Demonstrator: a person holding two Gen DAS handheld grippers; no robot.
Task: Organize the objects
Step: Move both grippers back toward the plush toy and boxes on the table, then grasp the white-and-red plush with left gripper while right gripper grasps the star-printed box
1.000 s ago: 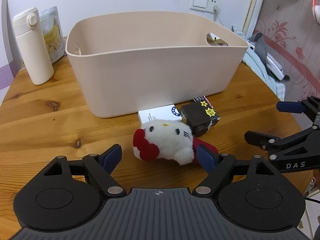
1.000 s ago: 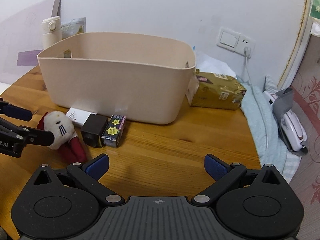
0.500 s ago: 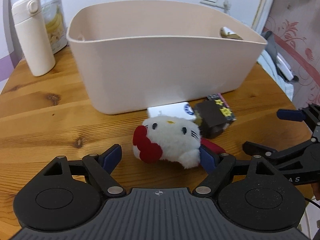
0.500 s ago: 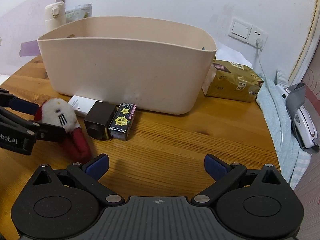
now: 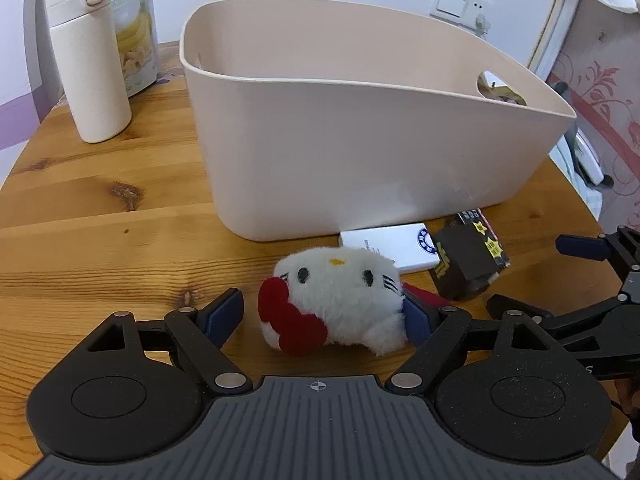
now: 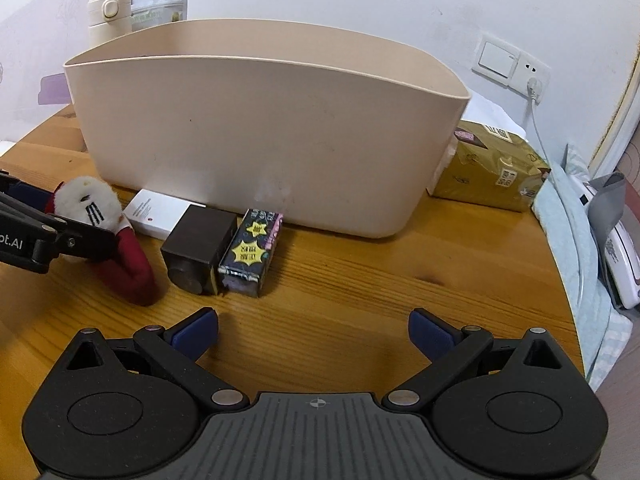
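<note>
A white plush cat with a red bow (image 5: 340, 300) lies on the wooden table, between the open fingers of my left gripper (image 5: 320, 312); the right finger touches its side. It also shows in the right wrist view (image 6: 96, 208). Behind it lie a white flat box (image 5: 392, 244), a dark brown box (image 5: 460, 272) and a black box with yellow stars (image 6: 252, 252). A large beige bin (image 5: 360, 152) stands behind them. My right gripper (image 6: 312, 332) is open and empty, low over the table in front of the boxes.
A white thermos (image 5: 88, 56) and a snack pouch (image 5: 136, 52) stand left of the bin. A gold package (image 6: 492, 168) lies right of the bin. A light blue cloth and a white device (image 6: 612, 240) sit at the table's right edge.
Both grippers have moved forward toward the objects. The left gripper's fingers now reach around the plush cat. Both stay open.
</note>
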